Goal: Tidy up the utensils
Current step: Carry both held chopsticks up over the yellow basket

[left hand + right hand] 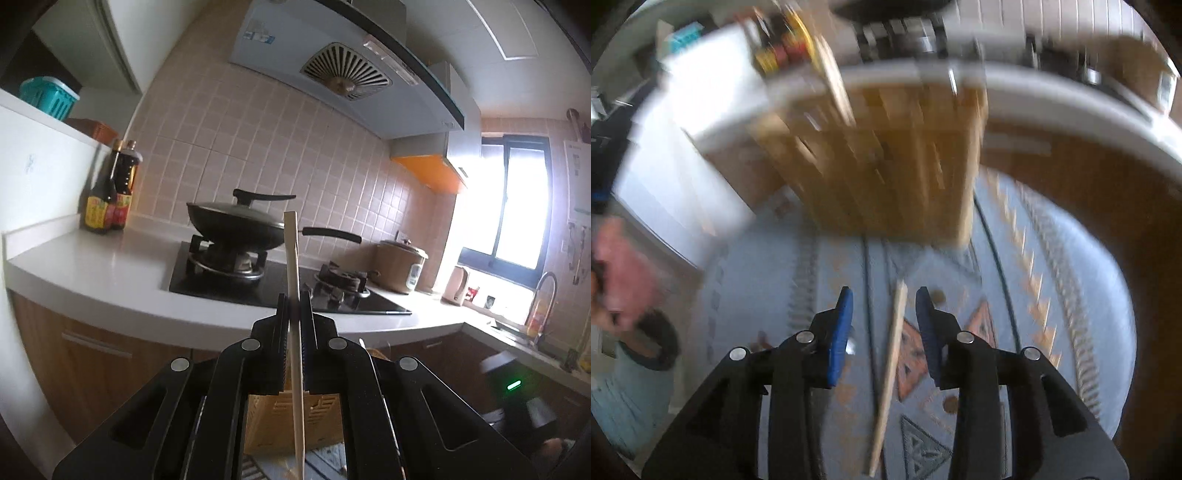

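We saw the white counter (110, 273) first, and we place the rest by it. Above it hung the range hood (332, 70). On it sat the black hob, with a lidded wok (240, 225) on the near burner and a rice cooker (400, 266) past the far burner toward the window. Two dark sauce bottles (110, 192) stood at the counter's far left corner against the tiled wall.

Below the counter's front edge stood a yellow slatted utensil holder (886, 158), heavily blurred in the right wrist view, on a blue patterned mat (1052, 295).

Our left gripper (294, 310) pointed level at the counter, its jaws pressed almost together on a pale chopstick (293, 295). The stick stood nearly upright, its top crossing the wok and its lower end reaching down over the holder.

Our right gripper (884, 295) tilted down over the mat, in front of the holder. Its blue-padded fingers (840, 339) stood partly apart. A second chopstick (892, 362) lay between them, and the pads did not touch it.
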`<control>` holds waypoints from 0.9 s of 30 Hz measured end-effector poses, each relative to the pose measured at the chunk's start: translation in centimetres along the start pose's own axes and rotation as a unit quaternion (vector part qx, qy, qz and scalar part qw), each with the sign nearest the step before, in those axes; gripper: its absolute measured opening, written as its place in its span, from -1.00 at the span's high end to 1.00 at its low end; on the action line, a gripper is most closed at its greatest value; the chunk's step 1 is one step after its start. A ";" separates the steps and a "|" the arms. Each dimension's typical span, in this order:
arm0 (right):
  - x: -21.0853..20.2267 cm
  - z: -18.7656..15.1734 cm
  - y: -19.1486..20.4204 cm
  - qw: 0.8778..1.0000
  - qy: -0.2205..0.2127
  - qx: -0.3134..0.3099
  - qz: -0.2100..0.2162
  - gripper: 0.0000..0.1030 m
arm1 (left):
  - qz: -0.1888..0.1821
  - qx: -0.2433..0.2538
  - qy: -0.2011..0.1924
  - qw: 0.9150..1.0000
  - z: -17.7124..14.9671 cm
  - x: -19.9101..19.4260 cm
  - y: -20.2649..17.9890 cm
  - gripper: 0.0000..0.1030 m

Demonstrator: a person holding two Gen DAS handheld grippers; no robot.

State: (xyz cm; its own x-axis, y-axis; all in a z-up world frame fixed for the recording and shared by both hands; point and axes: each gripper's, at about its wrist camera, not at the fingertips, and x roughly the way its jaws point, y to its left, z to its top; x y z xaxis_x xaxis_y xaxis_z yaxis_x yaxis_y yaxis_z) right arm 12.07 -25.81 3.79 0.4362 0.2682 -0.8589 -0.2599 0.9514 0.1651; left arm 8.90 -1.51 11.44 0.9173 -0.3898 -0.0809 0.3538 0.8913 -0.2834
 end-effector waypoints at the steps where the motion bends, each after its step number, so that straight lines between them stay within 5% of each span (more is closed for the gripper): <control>1: 1.3 0.0 -0.1 1.000 0.026 0.001 -0.007 0.37 | 0.000 0.001 0.000 1.000 -0.1 0.0 0.0 0.92; 4: 4.1 0.2 -0.1 0.996 0.085 0.014 0.000 0.37 | -0.001 0.010 0.000 1.000 0.0 -0.3 -0.3 0.92; 10: 7.4 0.0 0.9 0.988 0.141 0.002 -0.064 0.40 | 0.003 0.036 -0.003 0.999 -0.1 -1.0 -1.1 0.92; 14: 7.6 -0.3 2.4 0.985 0.143 -0.028 -0.095 0.87 | -0.001 0.031 0.001 1.000 -0.3 -0.9 -1.0 0.92; 17: 7.4 -0.6 2.7 0.987 0.145 -0.016 -0.071 0.91 | -0.003 0.024 0.001 1.000 -0.3 -0.9 -0.9 0.92; 21: 4.2 -0.3 3.0 0.996 0.086 -0.010 -0.032 0.91 | 0.000 0.024 -0.016 1.000 0.3 -1.2 -0.8 0.92; 27: -5.2 1.4 4.8 0.996 -0.083 -0.001 0.037 0.91 | 0.008 0.000 -0.060 0.998 2.3 -1.1 -0.3 0.92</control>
State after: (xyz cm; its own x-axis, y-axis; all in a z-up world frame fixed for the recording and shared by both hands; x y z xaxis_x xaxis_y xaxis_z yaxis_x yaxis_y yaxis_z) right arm 9.77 -22.46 9.71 0.5517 0.3586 -0.7530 -0.2988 0.9279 0.2230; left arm 8.20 -0.86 13.78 0.9379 -0.3456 0.0299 0.3395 0.8967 -0.2840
